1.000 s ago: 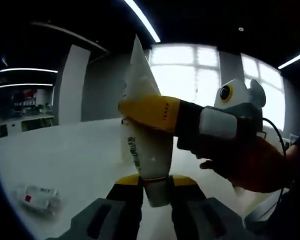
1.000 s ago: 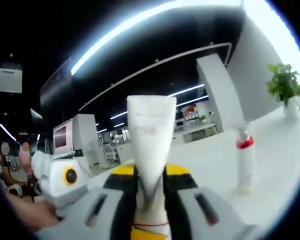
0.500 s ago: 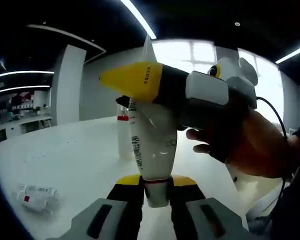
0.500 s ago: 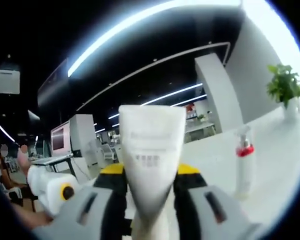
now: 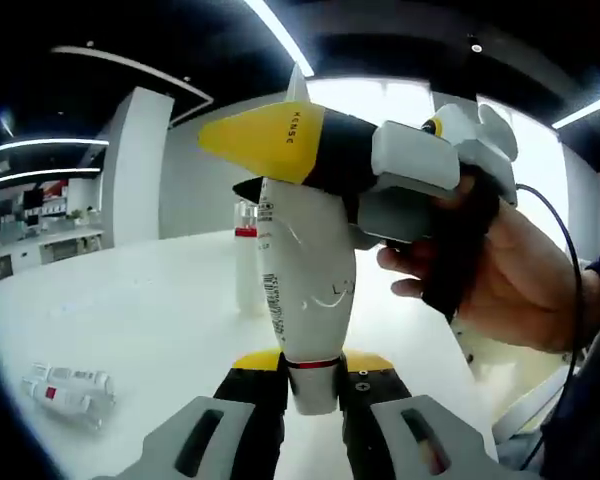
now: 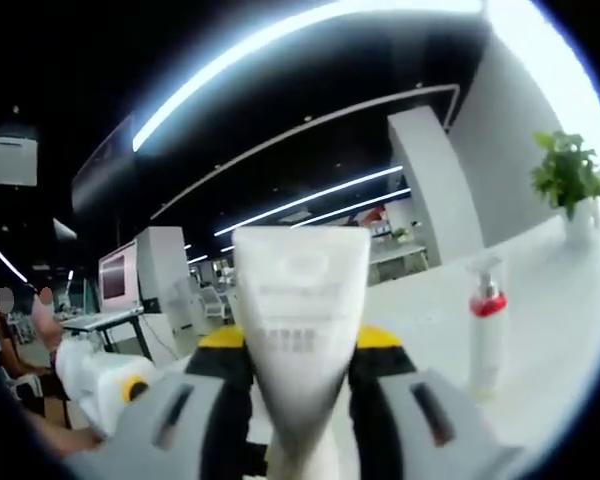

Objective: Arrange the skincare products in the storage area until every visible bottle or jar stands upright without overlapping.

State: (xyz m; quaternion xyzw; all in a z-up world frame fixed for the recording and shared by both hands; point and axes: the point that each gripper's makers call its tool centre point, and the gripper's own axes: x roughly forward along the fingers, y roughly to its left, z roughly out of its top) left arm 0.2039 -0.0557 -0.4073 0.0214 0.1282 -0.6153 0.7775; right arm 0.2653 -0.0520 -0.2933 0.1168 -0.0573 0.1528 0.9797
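Left gripper view showed my left gripper (image 5: 310, 385) clamped on the white tube (image 5: 305, 270) by its cap, while my right gripper (image 5: 280, 160), having slid up since a second ago, pinched its upper end above the table (image 5: 130, 310), steadying it for standing upright.

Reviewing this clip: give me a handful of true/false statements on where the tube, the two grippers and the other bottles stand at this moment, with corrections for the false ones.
1. The white tube is held cap down in the left gripper. True.
2. The right gripper is closed around the tube's upper part. True.
3. The spray bottle with the red collar lies on its side. False: it stands upright on the white table.
4. A small bottle lies on its side on the table in the left gripper view. True.
5. The tube's cap rests on the table. False: the tube is held up off the table between the two grippers.
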